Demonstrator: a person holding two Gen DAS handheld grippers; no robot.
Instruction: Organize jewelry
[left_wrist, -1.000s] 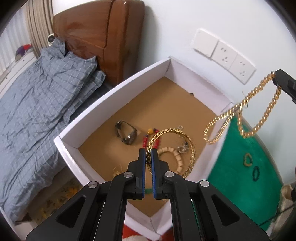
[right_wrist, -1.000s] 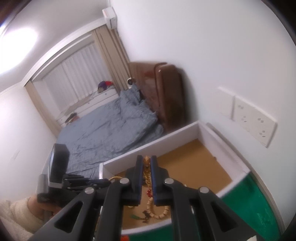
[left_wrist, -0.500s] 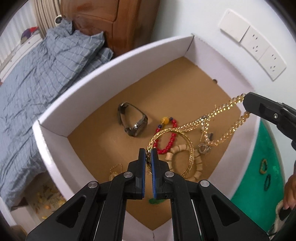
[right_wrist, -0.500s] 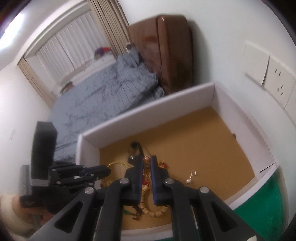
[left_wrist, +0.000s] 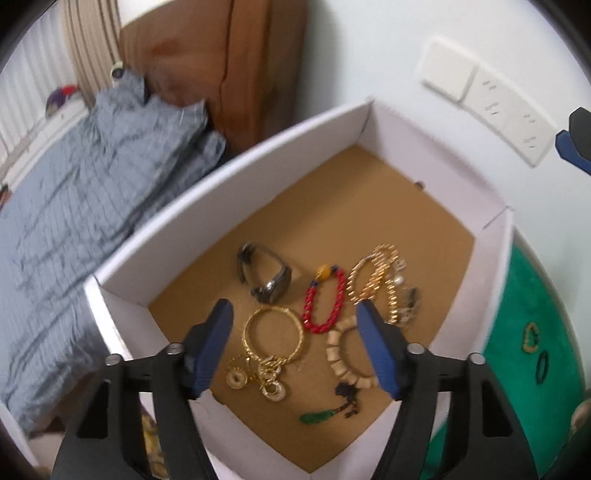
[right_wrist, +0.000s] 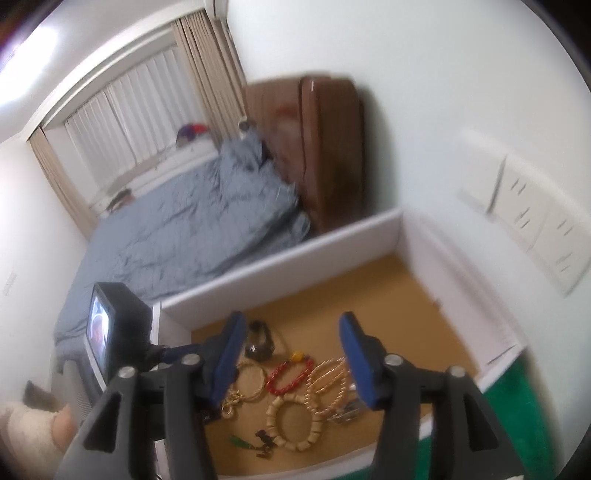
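Gold bangle (left_wrist: 273, 334) and gold chain (left_wrist: 373, 284), pinched a moment ago, now lie in the box (left_wrist: 236, 173) below my opening, empty left gripper (left_wrist: 293, 350) and right gripper (right_wrist: 291, 360): both pieces delivered.

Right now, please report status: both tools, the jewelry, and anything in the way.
Left tool and right tool opening, nothing held. Gold bangle and gold chain lie in the box beside the red bracelet. Nothing in the way.

White walls (right_wrist: 424, 92), grey-quilted bed (left_wrist: 74, 229), brown headboard (right_wrist: 328, 147), curtained window (right_wrist: 122, 110)
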